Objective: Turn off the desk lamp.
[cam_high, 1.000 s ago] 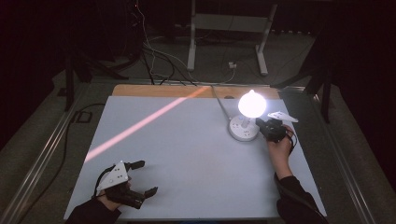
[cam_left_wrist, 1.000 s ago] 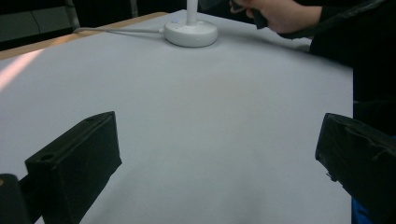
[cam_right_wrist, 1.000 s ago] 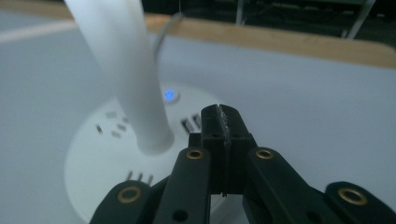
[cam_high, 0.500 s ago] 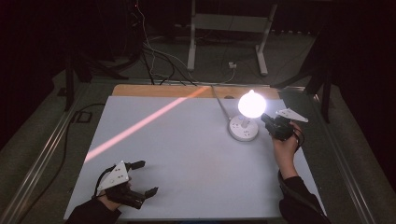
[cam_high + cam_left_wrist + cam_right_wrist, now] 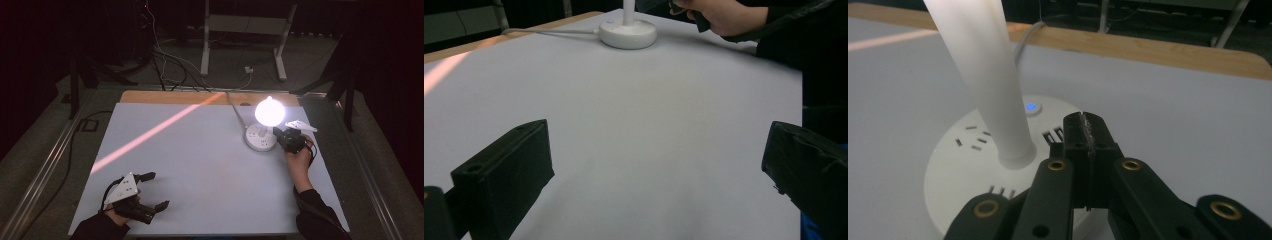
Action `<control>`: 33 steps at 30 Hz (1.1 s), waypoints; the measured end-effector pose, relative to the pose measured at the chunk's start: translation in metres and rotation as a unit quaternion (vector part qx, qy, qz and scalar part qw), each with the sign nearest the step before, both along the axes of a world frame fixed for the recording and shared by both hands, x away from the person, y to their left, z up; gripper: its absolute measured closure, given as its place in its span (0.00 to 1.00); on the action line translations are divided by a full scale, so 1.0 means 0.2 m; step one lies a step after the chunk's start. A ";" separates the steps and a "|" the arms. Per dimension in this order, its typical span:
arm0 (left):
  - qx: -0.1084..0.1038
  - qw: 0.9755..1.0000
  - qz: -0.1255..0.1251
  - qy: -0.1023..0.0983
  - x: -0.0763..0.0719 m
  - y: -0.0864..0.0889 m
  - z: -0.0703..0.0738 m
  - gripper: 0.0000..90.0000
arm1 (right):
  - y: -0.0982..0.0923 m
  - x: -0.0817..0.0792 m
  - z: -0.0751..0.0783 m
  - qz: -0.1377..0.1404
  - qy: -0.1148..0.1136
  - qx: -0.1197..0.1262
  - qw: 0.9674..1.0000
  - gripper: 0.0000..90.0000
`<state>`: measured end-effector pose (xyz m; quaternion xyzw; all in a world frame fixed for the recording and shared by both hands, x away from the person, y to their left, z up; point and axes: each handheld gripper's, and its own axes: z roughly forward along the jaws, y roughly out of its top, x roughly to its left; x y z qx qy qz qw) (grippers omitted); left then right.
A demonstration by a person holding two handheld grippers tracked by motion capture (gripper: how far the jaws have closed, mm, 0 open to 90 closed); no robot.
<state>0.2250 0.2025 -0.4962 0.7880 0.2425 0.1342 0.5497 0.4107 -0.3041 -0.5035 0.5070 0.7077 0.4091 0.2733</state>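
The lamp stood lit at the far right of the bench, its glowing globe carried on a white stem that rose from a round white base. In the right gripper view I saw socket slots set into the top of that base and a small blue indicator light beside the foot of the stem. A grey cable ran from the base toward the far wooden edge of the bench. I held the right gripper with its jaws pressed fully together, nothing between them, their joined tips poised over the near side of the base, just beside the stem; I could not tell from these views whether the tips touched the base. In the high view the right gripper sat just to the right of the lamp, the right hand behind it. The left gripper rested well apart at the near left corner of the bench, held in the left hand, its jaws spread wide and empty over the bare white surface. A pale pink streak of light crossed the bench diagonally from near left to far centre. Beyond the bench, cables and a metal stand lay on the dark floor.
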 end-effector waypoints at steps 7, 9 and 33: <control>0.002 1.000 -0.001 -0.002 0.00 0.00 0.00 0.01 | 0.02 0.01 -0.03 0.005 0.011 -0.011 1.000 0.99; 0.003 1.000 -0.001 -0.003 0.00 0.00 0.00 0.01 | 0.02 0.01 -0.03 0.005 0.011 -0.012 1.000 0.99; 0.004 1.000 -0.002 -0.002 0.00 0.00 0.00 0.01 | -0.02 0.02 -0.04 0.005 0.018 -0.003 1.000 0.99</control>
